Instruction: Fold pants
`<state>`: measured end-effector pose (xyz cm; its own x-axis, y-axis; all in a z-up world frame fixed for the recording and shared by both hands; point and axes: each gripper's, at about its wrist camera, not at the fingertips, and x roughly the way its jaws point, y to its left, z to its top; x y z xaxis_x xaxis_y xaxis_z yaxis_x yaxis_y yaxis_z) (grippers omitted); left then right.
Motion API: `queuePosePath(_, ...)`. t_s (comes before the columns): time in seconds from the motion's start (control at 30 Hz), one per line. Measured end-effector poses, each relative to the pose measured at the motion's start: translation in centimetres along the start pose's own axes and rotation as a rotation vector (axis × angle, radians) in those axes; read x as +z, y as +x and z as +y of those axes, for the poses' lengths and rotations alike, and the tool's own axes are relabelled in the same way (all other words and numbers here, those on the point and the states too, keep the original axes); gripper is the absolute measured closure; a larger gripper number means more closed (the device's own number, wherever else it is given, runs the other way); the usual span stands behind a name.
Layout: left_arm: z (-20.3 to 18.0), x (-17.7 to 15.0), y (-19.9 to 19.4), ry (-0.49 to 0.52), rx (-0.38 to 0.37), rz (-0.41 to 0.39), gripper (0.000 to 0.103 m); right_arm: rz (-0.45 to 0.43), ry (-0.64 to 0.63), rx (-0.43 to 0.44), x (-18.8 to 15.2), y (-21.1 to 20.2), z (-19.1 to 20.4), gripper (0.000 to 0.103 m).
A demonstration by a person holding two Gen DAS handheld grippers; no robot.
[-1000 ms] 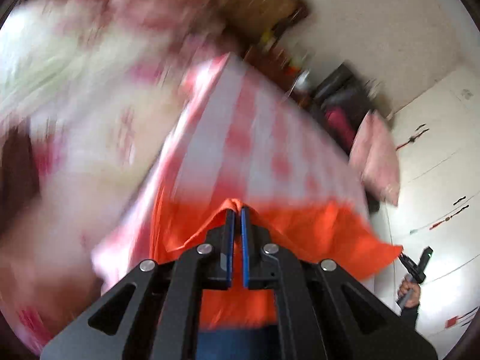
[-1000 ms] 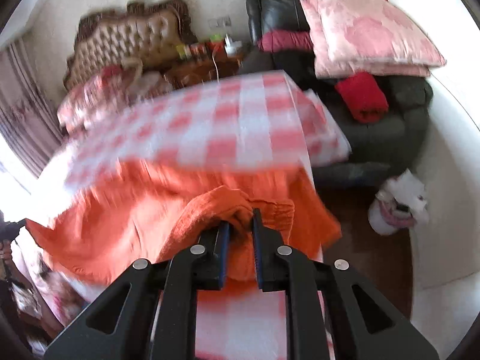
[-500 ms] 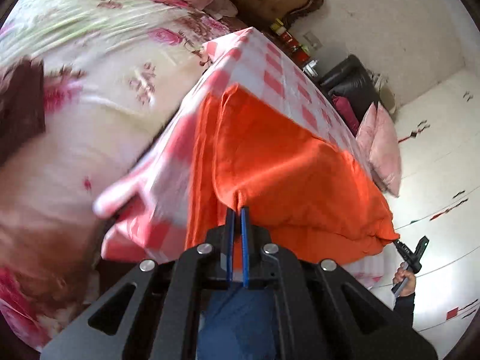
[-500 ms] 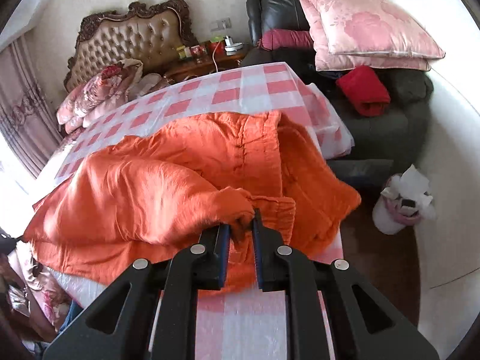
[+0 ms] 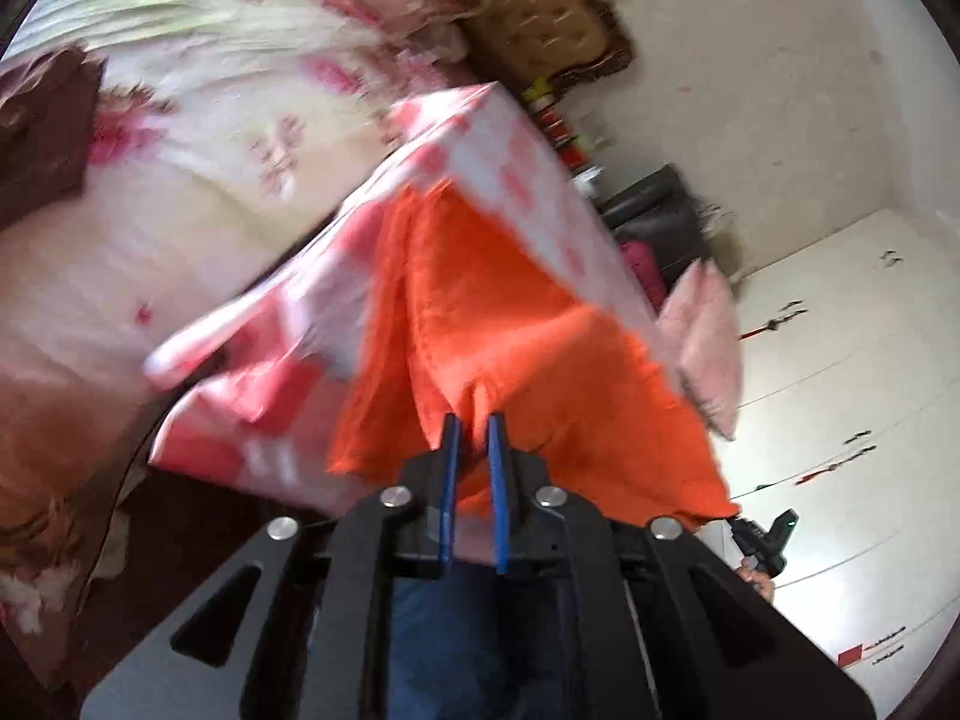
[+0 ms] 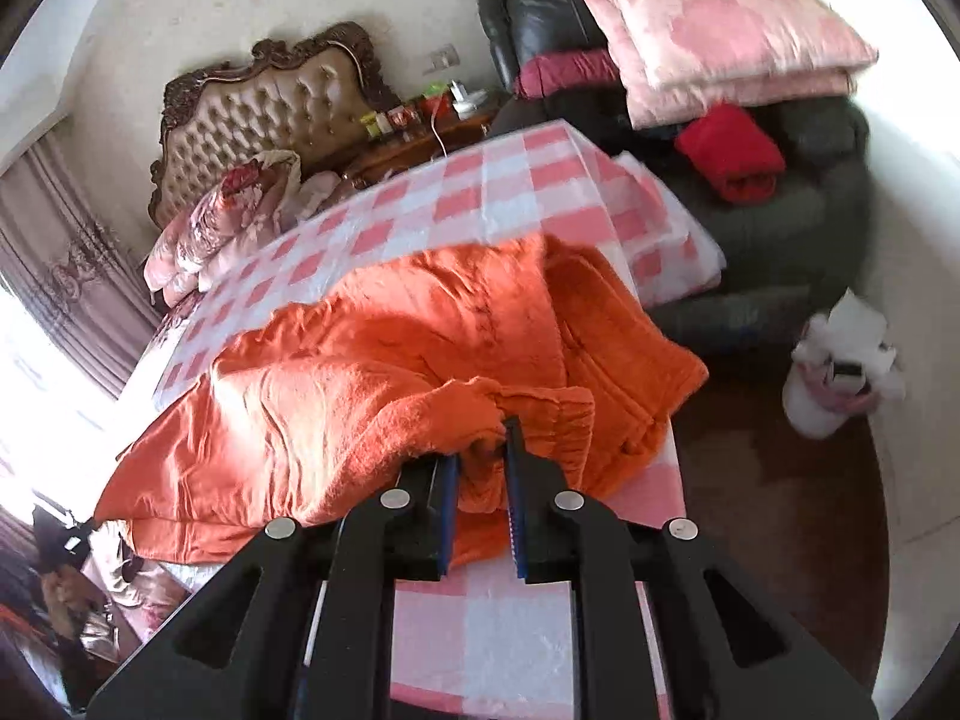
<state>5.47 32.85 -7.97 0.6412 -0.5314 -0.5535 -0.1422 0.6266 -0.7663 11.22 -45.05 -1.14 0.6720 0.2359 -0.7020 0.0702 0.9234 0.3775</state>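
The orange pants [image 6: 384,384] lie rumpled on a table with a pink and white checked cloth [image 6: 492,198]. My right gripper [image 6: 483,444] is shut on a bunched edge near the elastic waistband at the near right. In the left wrist view the pants [image 5: 480,312] hang over the table's near edge, and my left gripper [image 5: 473,426] is shut on a pinch of their fabric. The other gripper [image 5: 762,540] shows at the pants' far corner.
A floral bed [image 5: 180,180] lies left of the table. A tufted headboard [image 6: 270,114], a cluttered nightstand [image 6: 420,126], a dark armchair [image 6: 780,204] with pink pillows [image 6: 720,42] and red cloth stand behind. A white bag [image 6: 840,372] sits on the floor.
The pants have been pulled back toward the near edge, with more checked cloth bare behind them. The left view has swung and blurred. Both grippers keep their hold.
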Motion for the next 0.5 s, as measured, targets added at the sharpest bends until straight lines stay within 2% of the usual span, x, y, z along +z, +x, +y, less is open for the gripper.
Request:
queuePosePath(0.03, 0.7, -0.3, 0.1, -0.029, -0.006, 0.002, 0.067, -0.001, 0.006, 0.006, -0.1, 0.0, -0.2, 0.089)
queuePosePath(0.07, 1.9, -0.9, -0.1, -0.075, -0.009, -0.020, 0.052, -0.004, 0.005, 0.011, -0.2, 0.0, -0.1, 0.089)
queuePosePath(0.1, 2.6, -1.4, -0.2, -0.101, -0.022, -0.038, 0.050, -0.008, 0.002, 0.015, -0.3, -0.1, 0.0, 0.089)
queuePosePath(0.23, 5.2, -3.8, 0.5, -0.238, -0.155, -0.083, 0.050, -0.009, 0.006, 0.017, -0.4, -0.1, 0.0, 0.089)
queuePosePath(0.33, 6.1, -5.0, 1.2, -0.335, -0.289, -0.126, 0.050, -0.007, 0.002, 0.011, -0.5, -0.1, 0.1, 0.088)
queuePosePath(0.37, 6.2, -5.1, 1.5, -0.366, -0.360, -0.137, 0.050, -0.003, 0.008, 0.008, -0.6, -0.1, 0.1, 0.088)
queuePosePath(0.4, 6.1, -5.0, 1.7, -0.392, -0.410, -0.147, 0.050, 0.001, 0.016, 0.011, -0.7, -0.2, 0.1, 0.084)
queuePosePath(0.43, 6.0, -4.9, 1.8, -0.410, -0.429, -0.156, 0.050, 0.006, 0.029, 0.010, -0.9, -0.3, 0.1, 0.070)
queuePosePath(0.5, 5.8, -4.4, 2.0, -0.455, -0.471, -0.180, 0.050, 0.008, 0.048, -0.006, -1.0, -0.7, 0.0, 0.054)
